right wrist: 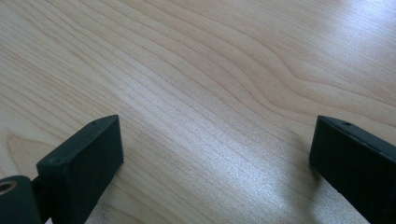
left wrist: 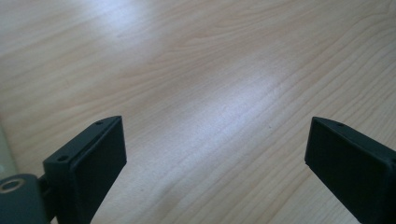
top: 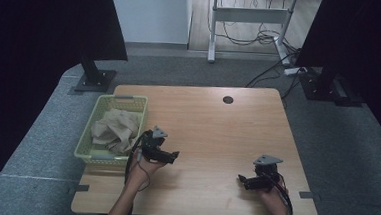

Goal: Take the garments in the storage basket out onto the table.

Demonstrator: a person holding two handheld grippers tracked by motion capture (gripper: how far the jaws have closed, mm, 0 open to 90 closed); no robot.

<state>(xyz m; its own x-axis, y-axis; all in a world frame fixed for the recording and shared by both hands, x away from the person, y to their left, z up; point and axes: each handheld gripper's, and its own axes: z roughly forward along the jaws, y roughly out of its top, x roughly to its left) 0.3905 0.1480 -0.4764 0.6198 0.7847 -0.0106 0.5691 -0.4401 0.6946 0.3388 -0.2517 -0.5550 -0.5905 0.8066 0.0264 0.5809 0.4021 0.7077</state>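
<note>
My left gripper (top: 174, 155) and right gripper (top: 242, 179) hover jaws wide, empty, over the pale wooden table (top: 212, 124). One green basket (top: 87, 140) at its left edge holds one crumpled beige cloth (top: 115, 128); grey carpet around.

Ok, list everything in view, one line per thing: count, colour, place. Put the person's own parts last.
Table: one, light wood, centre of the high view.
Basket: one, pale yellow-green plastic, on the table's left edge.
Cloth: one crumpled heap, beige, inside the basket.
Grommet hole: one, dark, near the table's far edge.
Black panels: two, on stands, far left and far right.
Desk frame: one, white, on the floor behind, cables beneath it.
Left gripper: one, black, jaws open, beside the basket over bare wood.
Right gripper: one, black, jaws open, near the table's front right.
Forearms: two, entering from the bottom edge.
</note>
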